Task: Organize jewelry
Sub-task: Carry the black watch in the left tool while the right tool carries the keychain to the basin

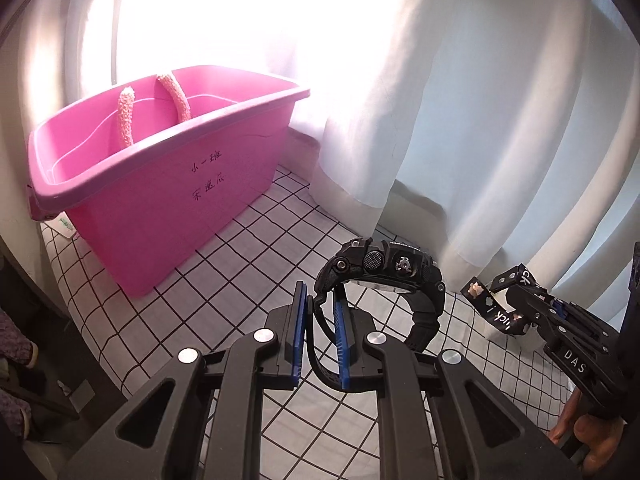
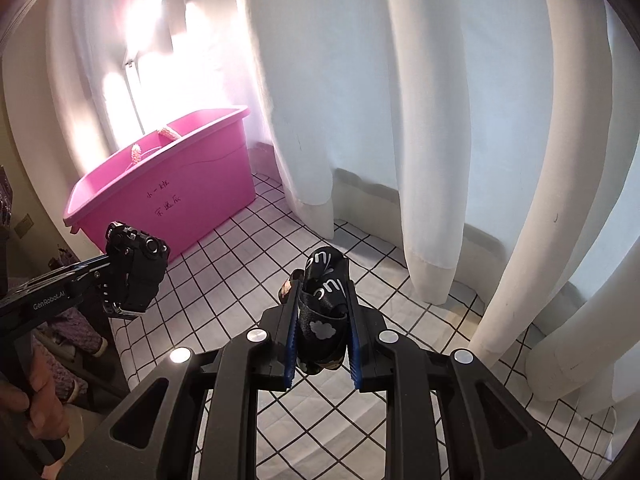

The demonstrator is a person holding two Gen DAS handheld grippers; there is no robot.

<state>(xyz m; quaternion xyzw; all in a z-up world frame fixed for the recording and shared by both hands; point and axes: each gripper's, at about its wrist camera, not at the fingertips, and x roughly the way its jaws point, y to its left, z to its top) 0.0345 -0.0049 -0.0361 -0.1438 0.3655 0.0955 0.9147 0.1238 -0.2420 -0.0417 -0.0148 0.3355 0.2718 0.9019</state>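
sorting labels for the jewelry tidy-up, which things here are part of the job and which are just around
Part of the job:
black watch, in the left gripper
black printed band, in the right gripper
pink bin

Just around:
white curtain
checked cloth

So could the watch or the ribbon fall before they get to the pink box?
Maybe. The left claw pinches only the thin strap of the chunky black plastic watch, so its heavy head could swing and slip. The black printed ribbon band bulges above the right claw; it might snag the pink plastic box.
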